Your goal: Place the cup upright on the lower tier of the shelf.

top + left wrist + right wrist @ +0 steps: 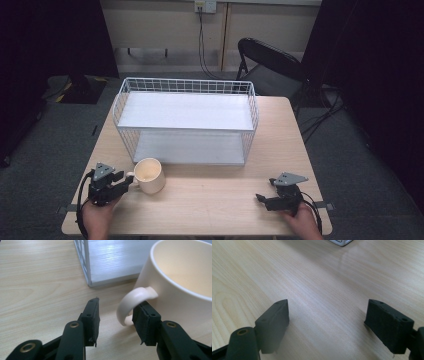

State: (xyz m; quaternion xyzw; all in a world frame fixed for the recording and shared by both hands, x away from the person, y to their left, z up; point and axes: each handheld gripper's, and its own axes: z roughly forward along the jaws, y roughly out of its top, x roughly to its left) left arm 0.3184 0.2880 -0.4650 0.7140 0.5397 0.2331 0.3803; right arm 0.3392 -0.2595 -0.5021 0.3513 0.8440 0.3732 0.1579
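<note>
A cream mug (149,175) stands upright on a light wooden table (210,200), its open mouth facing up and its handle (132,306) pointing toward the table's left edge, just in front of the left front corner of a white wire rack (187,120) with two shelves. The left gripper (126,181), held low at the near left of the table, points at the mug; in the left gripper view its jaws stand partly apart, one passing just behind the loop of the handle and the other well clear on open tabletop, so the handle is not pinched. The right gripper (261,199) rests at the near right, well apart from the mug, its jaws spread wide over bare wood. A black folding chair (270,62) stands beyond the table.
</note>
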